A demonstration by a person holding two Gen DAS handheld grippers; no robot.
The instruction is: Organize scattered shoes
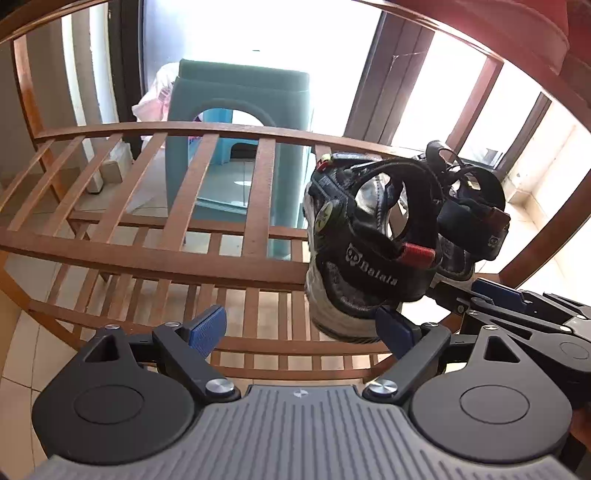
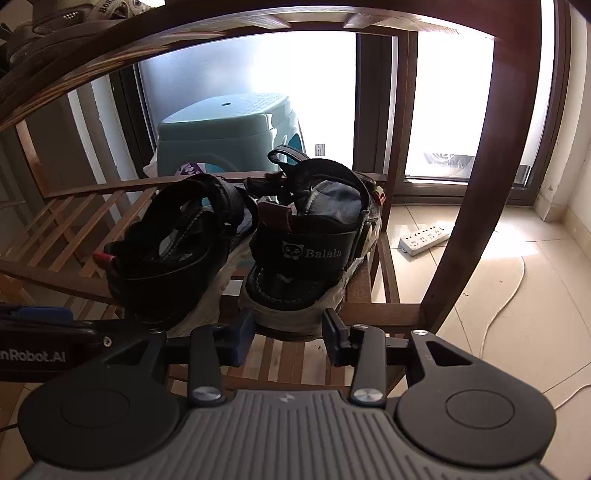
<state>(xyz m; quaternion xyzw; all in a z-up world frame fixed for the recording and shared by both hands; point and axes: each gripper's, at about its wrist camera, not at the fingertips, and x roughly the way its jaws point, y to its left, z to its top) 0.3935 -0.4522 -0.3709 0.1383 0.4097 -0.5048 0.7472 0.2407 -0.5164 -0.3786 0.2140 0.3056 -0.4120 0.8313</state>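
Observation:
Two dark "Balala" sandals sit side by side on a slatted wooden shoe rack shelf (image 2: 384, 306). In the right wrist view the right sandal (image 2: 314, 243) stands heel toward me and the left sandal (image 2: 173, 243) is beside it. My right gripper (image 2: 288, 332) is open, its blue pads either side of the right sandal's heel, just short of it. In the left wrist view the sandals (image 1: 369, 251) are at the shelf's right end. My left gripper (image 1: 306, 328) is open and empty, its right pad close to the near sandal's sole. The right gripper's body (image 1: 524, 314) shows at the right.
A teal plastic stool (image 1: 236, 122) stands behind the rack by a bright window. A white power strip (image 2: 424, 236) and cable lie on the tiled floor to the right. Other shoes (image 2: 44, 26) sit on the shelf above. A lower slatted shelf (image 1: 258, 347) lies below.

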